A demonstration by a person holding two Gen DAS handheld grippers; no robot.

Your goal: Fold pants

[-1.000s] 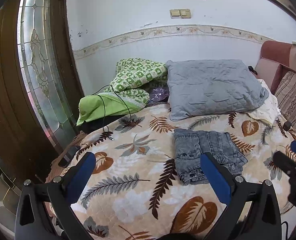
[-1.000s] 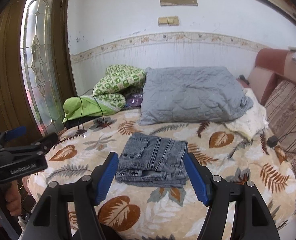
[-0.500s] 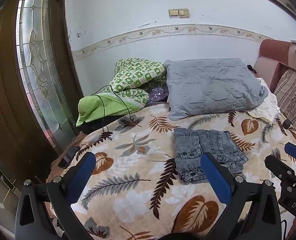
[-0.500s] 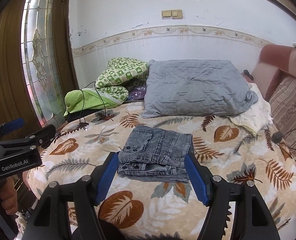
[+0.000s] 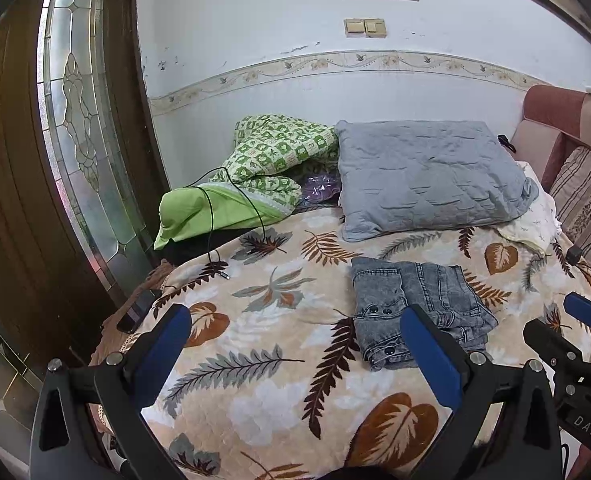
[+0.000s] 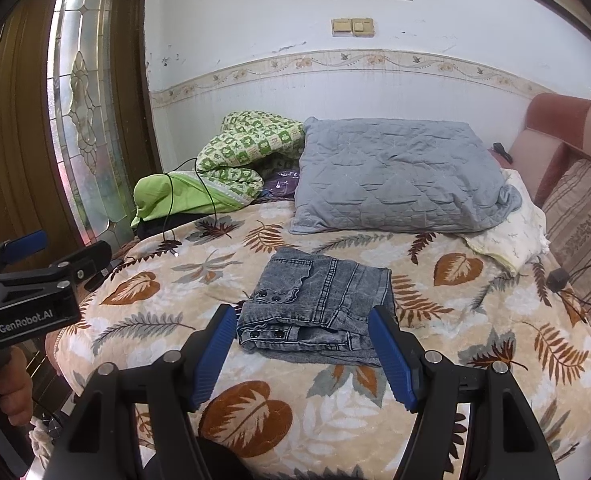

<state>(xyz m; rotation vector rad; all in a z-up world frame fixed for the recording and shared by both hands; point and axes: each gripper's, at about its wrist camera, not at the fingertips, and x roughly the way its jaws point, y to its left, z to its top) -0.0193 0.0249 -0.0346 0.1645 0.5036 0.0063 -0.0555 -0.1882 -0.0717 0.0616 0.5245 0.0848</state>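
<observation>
1. We see almost no change from a second ago: the folded grey acid-washed denim pants (image 6: 319,308) lie in the same place on the bed with the leaf-printed beige blanket (image 6: 475,356), in front of the quilted grey pillow (image 6: 399,176).
2. Our right gripper (image 6: 303,354) has drawn back a little. Its blue-padded jaws are spread and pinch nothing.
3. Our left gripper (image 5: 295,346) has not moved; its jaws are also wide apart and empty, left of the pants.
4. We judge the folding finished: the pants form a compact, thick, stiff rectangle with snap buttons at the near edge.
5. The blanket looks soft and plush.
</observation>
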